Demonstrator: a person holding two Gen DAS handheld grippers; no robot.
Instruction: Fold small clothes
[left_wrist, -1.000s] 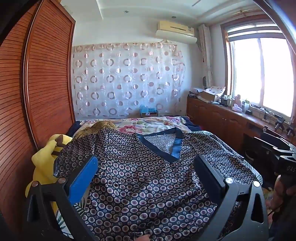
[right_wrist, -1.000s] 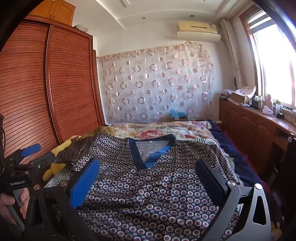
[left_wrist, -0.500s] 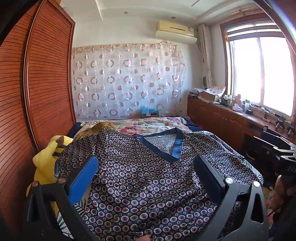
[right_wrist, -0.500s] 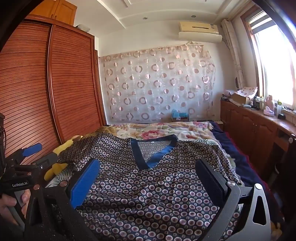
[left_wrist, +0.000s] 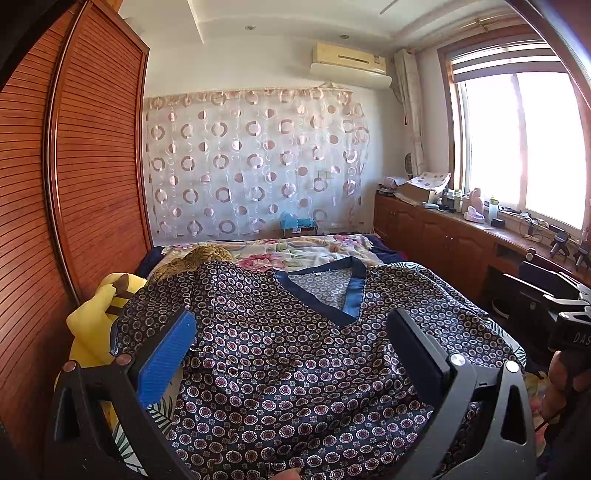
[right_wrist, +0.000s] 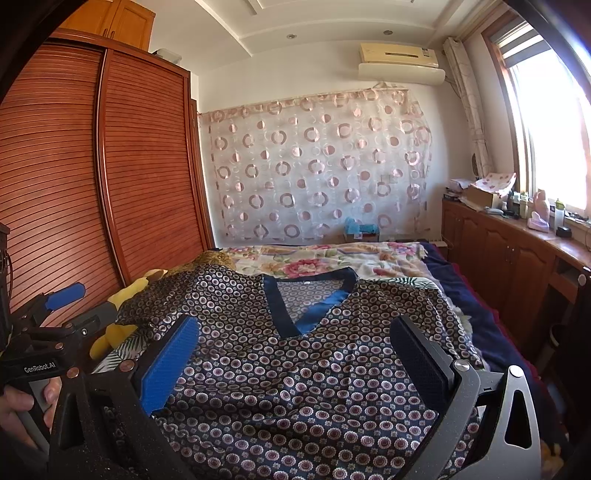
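Above shirt (left_wrist: 295, 362), wide-spread left gripper (left_wrist: 291, 332)

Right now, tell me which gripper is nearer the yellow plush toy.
Left. The left gripper hovers over the shirt's left side, beside the yellow plush toy. The right gripper hangs farther right, over the shirt's middle.

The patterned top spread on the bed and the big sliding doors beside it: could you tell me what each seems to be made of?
The top looks like thin satin or silk-like cloth: it has a soft sheen, fine wrinkles and a glossy blue neckband. The doors look like reddish varnished wood with horizontal slats, though a wood-look laminate cannot be ruled out.
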